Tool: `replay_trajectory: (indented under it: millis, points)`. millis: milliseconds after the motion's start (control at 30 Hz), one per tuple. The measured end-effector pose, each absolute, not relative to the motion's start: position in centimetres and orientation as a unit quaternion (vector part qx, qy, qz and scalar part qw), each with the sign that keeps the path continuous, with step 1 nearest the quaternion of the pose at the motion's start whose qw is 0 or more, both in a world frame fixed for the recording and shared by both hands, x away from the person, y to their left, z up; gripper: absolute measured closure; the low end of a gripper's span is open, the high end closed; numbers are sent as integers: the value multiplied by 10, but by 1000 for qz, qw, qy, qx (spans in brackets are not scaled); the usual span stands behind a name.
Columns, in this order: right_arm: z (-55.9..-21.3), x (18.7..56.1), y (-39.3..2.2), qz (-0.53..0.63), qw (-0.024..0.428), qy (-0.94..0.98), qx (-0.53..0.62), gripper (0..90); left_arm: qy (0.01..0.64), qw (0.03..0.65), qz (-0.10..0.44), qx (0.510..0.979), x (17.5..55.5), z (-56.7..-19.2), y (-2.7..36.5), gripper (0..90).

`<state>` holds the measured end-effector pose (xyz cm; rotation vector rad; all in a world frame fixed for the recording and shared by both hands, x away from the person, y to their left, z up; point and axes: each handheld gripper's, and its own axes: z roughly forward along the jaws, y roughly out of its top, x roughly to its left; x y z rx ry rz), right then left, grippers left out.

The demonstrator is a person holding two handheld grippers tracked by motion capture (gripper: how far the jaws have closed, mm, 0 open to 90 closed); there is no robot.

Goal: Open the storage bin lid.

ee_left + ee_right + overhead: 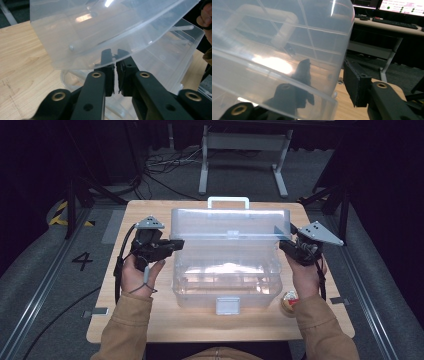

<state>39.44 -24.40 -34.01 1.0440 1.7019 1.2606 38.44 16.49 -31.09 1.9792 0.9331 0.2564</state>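
Left gripper (pixel 172 245): it sits at the left end of the box lid (pixel 230 222). In the left gripper view its jaws are almost together, with the thin lower rim of the lid (pixel 82 63) between the tips; I judge it pinches this rim.

Box (pixel 225 285): a clear plastic toolbox in the middle of the wooden table (pixel 150 320), its white latch (pixel 227 305) facing the person. The lid stands raised, with the white handle (pixel 228 200) at the far side.

Right gripper (pixel 291 247): at the right end of the lid. In the right gripper view one jaw is seen through the plastic, inside the lid wall (pixel 287 50), and the other stands outside, apart from it. So the jaws are spread around the wall, not yet pressing.

Advice for the step: move both ends together and at the same speed, so the lid does not twist on its hinge. The right jaws should probably close on the wall first.

What the views add: the high view shows a small round object (pixel 289 301) by the right forearm; what it is I cannot tell. The right gripper view shows a desk with screens (pixel 402 7) behind.
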Motion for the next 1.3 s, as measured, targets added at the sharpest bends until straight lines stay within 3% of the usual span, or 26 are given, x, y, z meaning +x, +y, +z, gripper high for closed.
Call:
replay_trajectory:
  millis: [200, 367, 900, 1100, 1300]
  points:
    - [-338, 394, -245, 500, 391, 655, 409, 657, 371, 448, 96, 808, 381, -311, 165, 737]
    - [-335, 395, -251, 520, 386, 638, 417, 759, 364, 438, 91, 817, 374, -312, 166, 680]
    - [-325, 408, -254, 517, 364, 646, 427, 772, 310, 424, 74, 848, 343, -305, 180, 630]
    - [-322, 412, -254, 514, 360, 648, 432, 773, 277, 380, 71, 880, 334, -318, 169, 610]
    - [-318, 416, -250, 508, 367, 645, 437, 775, 274, 375, 47, 884, 334, -330, 169, 612]
